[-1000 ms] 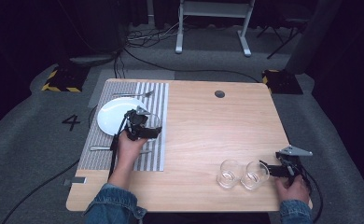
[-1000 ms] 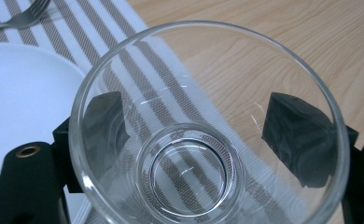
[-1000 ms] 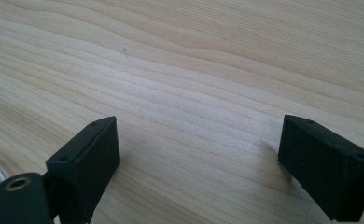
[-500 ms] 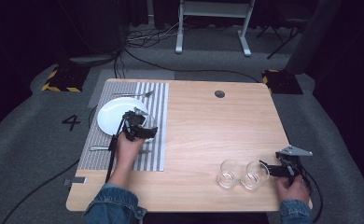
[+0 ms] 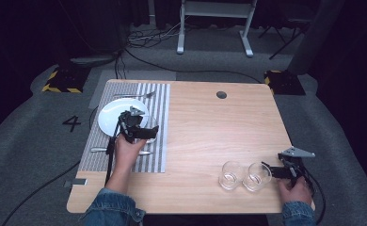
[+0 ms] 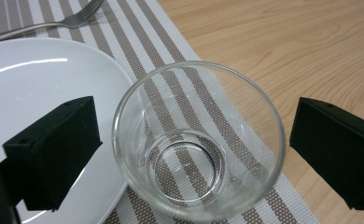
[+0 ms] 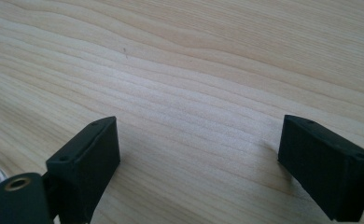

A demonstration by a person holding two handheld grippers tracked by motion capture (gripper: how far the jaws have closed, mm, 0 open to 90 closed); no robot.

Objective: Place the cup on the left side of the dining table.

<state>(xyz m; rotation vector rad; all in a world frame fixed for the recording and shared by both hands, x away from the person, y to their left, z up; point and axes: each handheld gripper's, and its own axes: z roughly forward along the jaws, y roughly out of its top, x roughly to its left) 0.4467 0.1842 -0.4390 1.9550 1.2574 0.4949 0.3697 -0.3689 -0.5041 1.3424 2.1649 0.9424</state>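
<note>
While left gripper [image 6: 189, 154] straddles upright glass [image 6: 199, 140], jaws apart, placemat [image 6: 180, 56] beneath

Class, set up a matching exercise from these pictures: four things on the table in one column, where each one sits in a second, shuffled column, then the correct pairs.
1. fork
2. white plate
3. glass between the left gripper's jaws
4. two empty glasses

A. bare wood by the right gripper
B. placemat's far end
C. placemat, beside the plate
D. placemat's left part

Pairs: 1-B, 2-D, 3-C, 4-A
</note>
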